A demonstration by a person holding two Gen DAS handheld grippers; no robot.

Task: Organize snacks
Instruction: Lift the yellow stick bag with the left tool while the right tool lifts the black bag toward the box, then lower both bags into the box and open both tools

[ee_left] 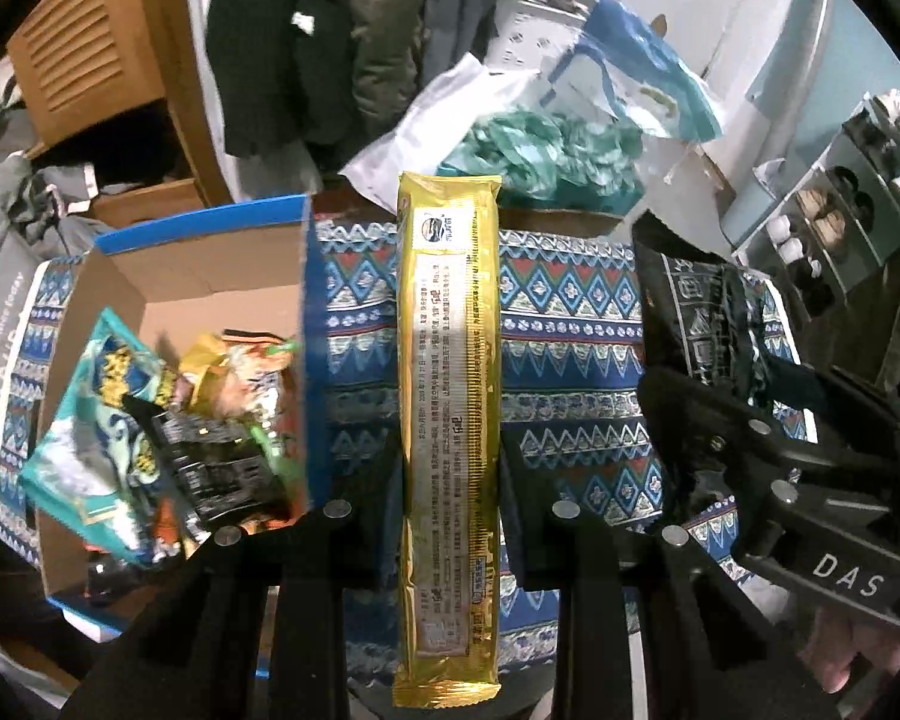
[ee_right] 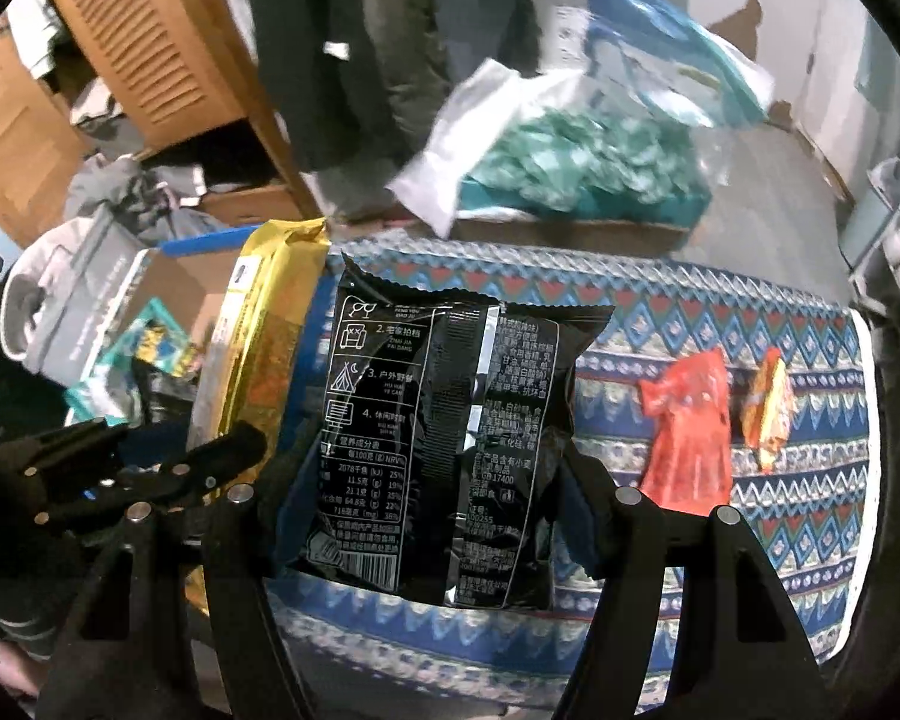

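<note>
Two grippers, both loaded. Left gripper (ee_left: 450, 516) is closing its jaws narrowly on a long gold snack pack (ee_left: 450, 420), fingers pressing both long edges near the pack's lower half; the pack is sticking straight out ahead between the fingers, printed back side facing the camera. Right gripper (ee_right: 432, 504) is clamping a black snack bag (ee_right: 444, 450) at a wider spread, fingers biting into the bag's left and right sides so the foil is crumpling; the bag is standing upright ahead of the fingers, nutrition panel showing.

Left of the left gripper, an open cardboard box (ee_left: 210, 276) with blue rim is sitting close by, holding a teal snack bag (ee_left: 90, 444), a dark packet and some orange-yellow ones. In the right wrist view the gold pack is showing just left of the black bag, with the left gripper gripping it.

Under both grippers a patterned blue tablecloth (ee_left: 570, 360) is covering the table. Right of the right gripper, a red packet (ee_right: 687, 426) and a smaller orange-yellow packet (ee_right: 768, 408) are lying on the cloth, apart from each other. Beyond the table edge a clear bag of teal-wrapped pieces (ee_right: 582, 180) is sitting ahead.
</note>
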